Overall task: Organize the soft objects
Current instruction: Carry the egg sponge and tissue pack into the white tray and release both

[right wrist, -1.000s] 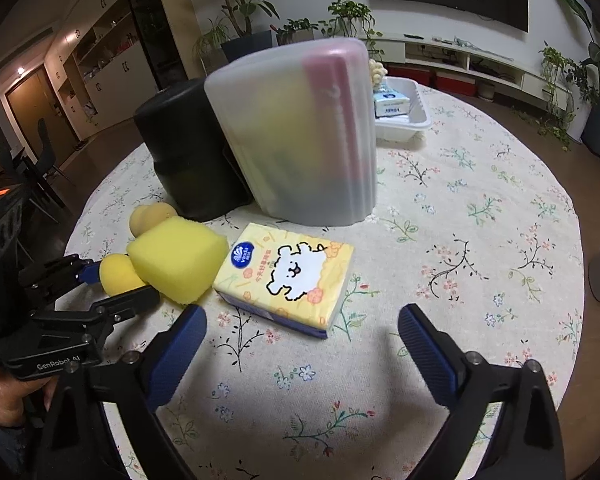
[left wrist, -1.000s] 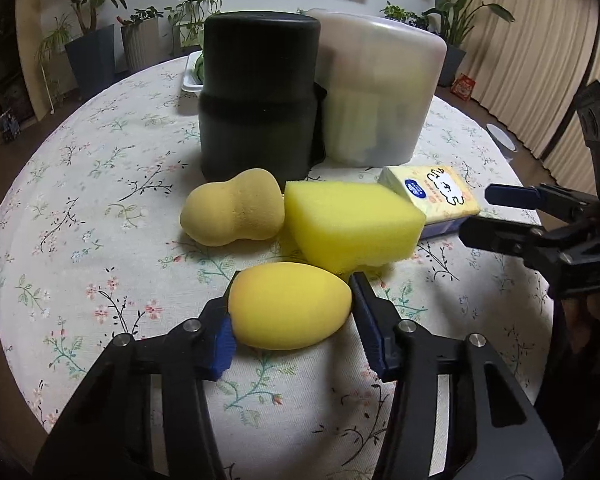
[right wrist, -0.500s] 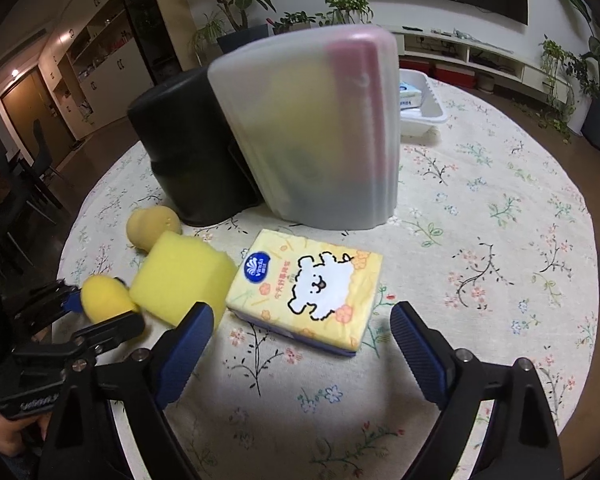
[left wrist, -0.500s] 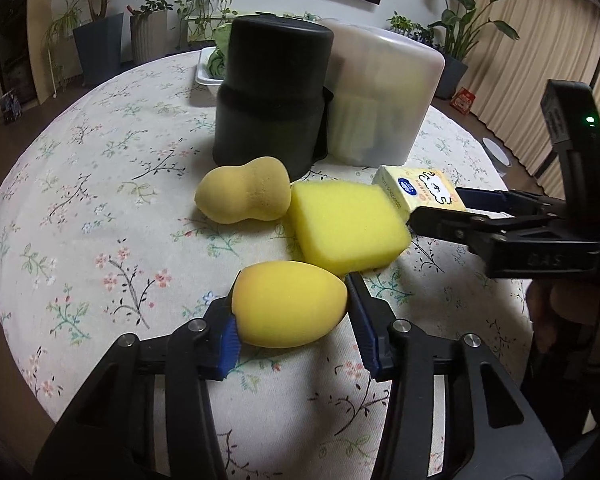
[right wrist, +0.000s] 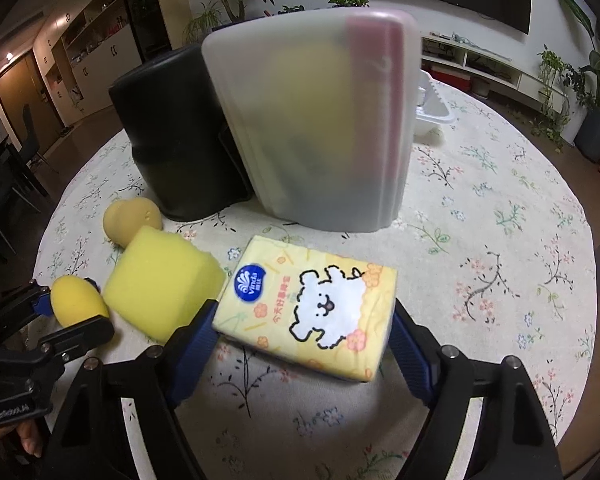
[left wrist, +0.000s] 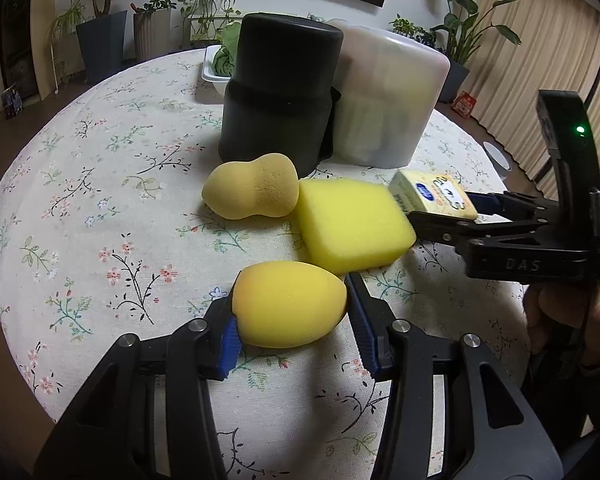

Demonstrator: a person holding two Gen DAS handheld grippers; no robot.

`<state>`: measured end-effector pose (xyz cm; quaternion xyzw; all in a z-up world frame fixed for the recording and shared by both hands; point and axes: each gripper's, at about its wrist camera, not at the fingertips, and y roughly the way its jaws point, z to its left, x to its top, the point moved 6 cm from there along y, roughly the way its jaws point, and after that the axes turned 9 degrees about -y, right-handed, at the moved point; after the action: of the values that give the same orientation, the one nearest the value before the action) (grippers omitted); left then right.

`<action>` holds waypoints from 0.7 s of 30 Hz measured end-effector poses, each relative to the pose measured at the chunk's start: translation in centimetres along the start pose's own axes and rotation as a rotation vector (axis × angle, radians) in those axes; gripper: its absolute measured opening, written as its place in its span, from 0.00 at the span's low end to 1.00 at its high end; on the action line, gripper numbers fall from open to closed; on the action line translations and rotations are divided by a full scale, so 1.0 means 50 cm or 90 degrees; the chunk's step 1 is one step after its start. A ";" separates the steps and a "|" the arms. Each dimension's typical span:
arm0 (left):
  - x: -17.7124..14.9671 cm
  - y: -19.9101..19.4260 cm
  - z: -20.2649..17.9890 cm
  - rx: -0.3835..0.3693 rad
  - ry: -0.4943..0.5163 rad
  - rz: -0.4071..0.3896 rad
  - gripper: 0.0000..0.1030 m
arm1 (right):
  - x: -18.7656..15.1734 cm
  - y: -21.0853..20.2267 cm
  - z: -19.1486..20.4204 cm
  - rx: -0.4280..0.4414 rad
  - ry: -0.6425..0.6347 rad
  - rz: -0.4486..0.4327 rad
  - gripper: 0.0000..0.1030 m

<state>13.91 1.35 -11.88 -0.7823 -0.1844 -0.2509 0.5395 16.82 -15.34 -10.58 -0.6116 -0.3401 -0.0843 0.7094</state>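
Observation:
My left gripper [left wrist: 292, 316] is shut on a yellow egg-shaped sponge [left wrist: 290, 310] and holds it just above the table; it also shows in the right wrist view [right wrist: 78, 300]. My right gripper [right wrist: 304, 330] is open, its jaws on either side of a yellow tissue pack [right wrist: 308, 306] with a white dog print, touching or nearly so. A yellow block sponge [left wrist: 352, 226] and a tan gourd-shaped sponge [left wrist: 252, 192] lie between them.
A black cylindrical container [left wrist: 280, 96] and a frosted plastic bin [left wrist: 388, 96] stand behind the sponges. A white tray [left wrist: 216, 68] sits at the far edge of the round floral table [left wrist: 80, 200]. The right gripper's body [left wrist: 520, 240] is close to the block sponge.
My right gripper has moved forward until its jaws flank the tissue pack, and they have narrowed. My left gripper has closed on the egg-shaped sponge and lifted it slightly.

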 end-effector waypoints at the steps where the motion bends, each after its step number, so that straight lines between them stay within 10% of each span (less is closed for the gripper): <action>1: 0.000 -0.002 0.001 0.000 -0.001 -0.001 0.42 | -0.003 -0.005 -0.002 0.001 0.001 0.000 0.80; 21: 0.080 -0.121 0.086 0.016 -0.043 -0.058 0.42 | -0.067 -0.178 -0.152 -0.034 0.030 -0.013 0.80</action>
<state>14.56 7.56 -6.21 -0.7745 -0.2411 -0.2460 0.5306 12.42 -25.48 -5.48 -0.6244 -0.3274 -0.1151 0.6998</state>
